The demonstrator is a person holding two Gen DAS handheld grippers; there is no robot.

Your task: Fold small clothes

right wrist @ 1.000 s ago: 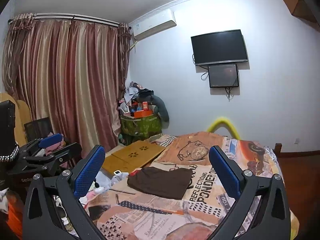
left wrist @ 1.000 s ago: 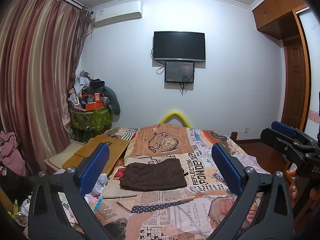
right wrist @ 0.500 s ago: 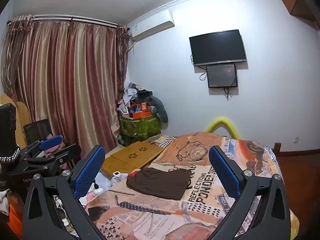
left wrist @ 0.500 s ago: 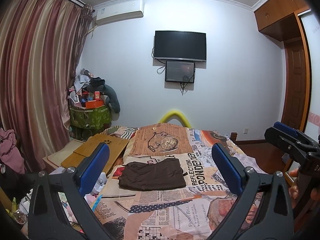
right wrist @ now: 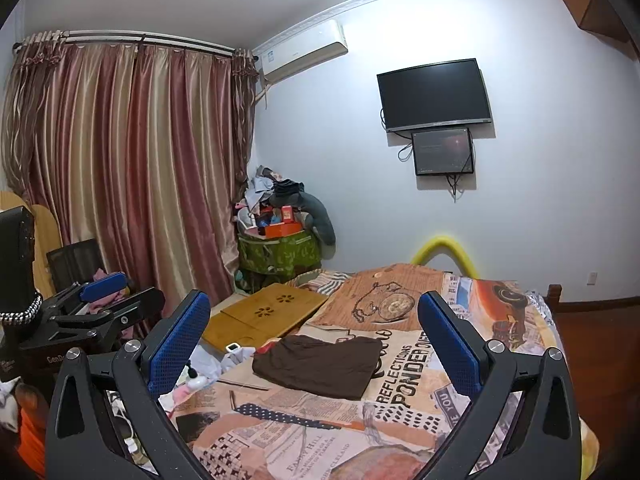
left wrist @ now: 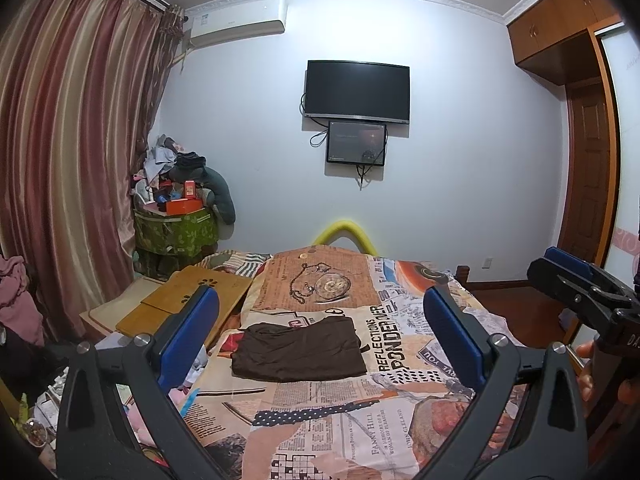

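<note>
Two tools wide open, empty, above folded garment (left wrist: 299,349)

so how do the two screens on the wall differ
The upper TV is much wider than the small screen hung directly under it. The TV is fully dark, while the small screen shows a faint reddish picture. A cable dangles below the small screen; another loops from the TV's lower left. Both are black-framed, flat and wall-mounted.

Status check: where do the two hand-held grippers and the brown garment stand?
Left hand-held gripper open, empty. Right hand-held gripper open, empty. Brown garment flat on bedspread, untouched, both well short. Nothing between.
</note>
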